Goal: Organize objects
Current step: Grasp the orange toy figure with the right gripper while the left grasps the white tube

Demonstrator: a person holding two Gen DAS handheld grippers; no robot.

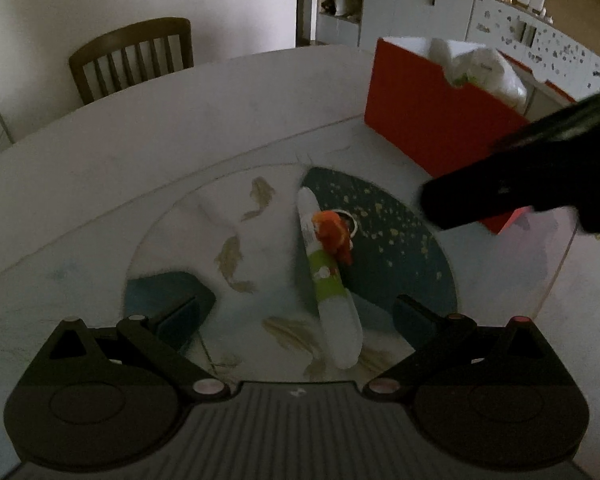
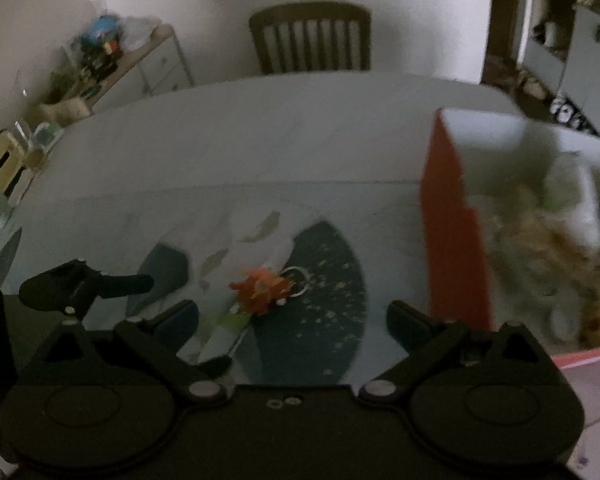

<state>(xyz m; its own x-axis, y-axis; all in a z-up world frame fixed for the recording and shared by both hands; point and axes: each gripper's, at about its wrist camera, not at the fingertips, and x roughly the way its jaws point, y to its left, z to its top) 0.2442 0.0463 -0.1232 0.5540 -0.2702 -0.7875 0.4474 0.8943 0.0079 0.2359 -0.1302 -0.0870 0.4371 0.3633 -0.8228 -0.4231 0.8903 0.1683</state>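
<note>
A white tube with a green band [image 1: 330,280] lies on the glass turntable [image 1: 236,264], and a small orange toy on a key ring [image 1: 334,238] rests against it. My left gripper [image 1: 296,316] hangs open just above the tube's near end. The right gripper [image 2: 292,320] is open too, with the orange toy [image 2: 260,286] and the tube [image 2: 220,330] lying ahead between its fingers. A red box [image 1: 432,120] holding white bags stands at the right. The right gripper's dark body [image 1: 540,176] juts in from the right in the left wrist view.
A round white table [image 1: 140,152] carries everything. A wooden chair [image 1: 134,58] stands at its far side. The red box [image 2: 452,240] sits close on the right. A low cabinet with clutter [image 2: 112,60] is at the left wall; grey cupboards [image 1: 420,0] stand behind.
</note>
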